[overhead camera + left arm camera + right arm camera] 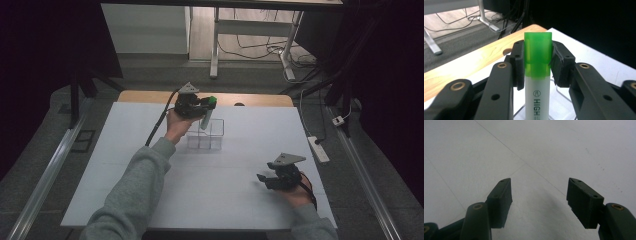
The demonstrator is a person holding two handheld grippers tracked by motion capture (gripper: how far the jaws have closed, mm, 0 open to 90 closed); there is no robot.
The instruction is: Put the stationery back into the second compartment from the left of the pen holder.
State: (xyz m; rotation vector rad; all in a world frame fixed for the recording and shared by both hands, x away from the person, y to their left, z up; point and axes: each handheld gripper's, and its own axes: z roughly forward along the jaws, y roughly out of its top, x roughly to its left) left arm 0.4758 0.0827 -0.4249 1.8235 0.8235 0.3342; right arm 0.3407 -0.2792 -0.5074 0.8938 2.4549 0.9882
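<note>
- One white-barrelled highlighter pen with a translucent green cap (537,75) is the thing in hand: the left claw (537,62) is clamped on it, one pad on each side of the cap, just above the seam where cap meets barrel.
- Judged by its look, the pen is light, stiff plastic and smooth, so it should not bend or crush, but it could swivel or slide between the pads. The grip sits on the cap, and a cap can pull off if the barrel snags; a hold lower, on the barrel, would be safer.
- Directly below the left claw (201,106) the pen (206,118) hangs cap-up, slightly tilted, its lower end dipping into a clear plastic organiser box with compartments (206,134). Which compartment it enters I cannot tell.
- Under the box lies the white-covered bench (125,165), with a strip of bare wood (150,96) showing along its far edge, beyond the left claw.
- Well apart from the pen, toward the near right corner, the right claw (264,179) rests low over the bench, jaws spread and holding nothing.
- The left claw's own view gives the pad contact and the printed letters on the barrel, which the high view is too small to show; the high view gives the box, the pen's tilt and both hands' positions.
- The right claw (539,200) view confirms the gap between its pads, with bare white surface (549,150) ahead.
</note>
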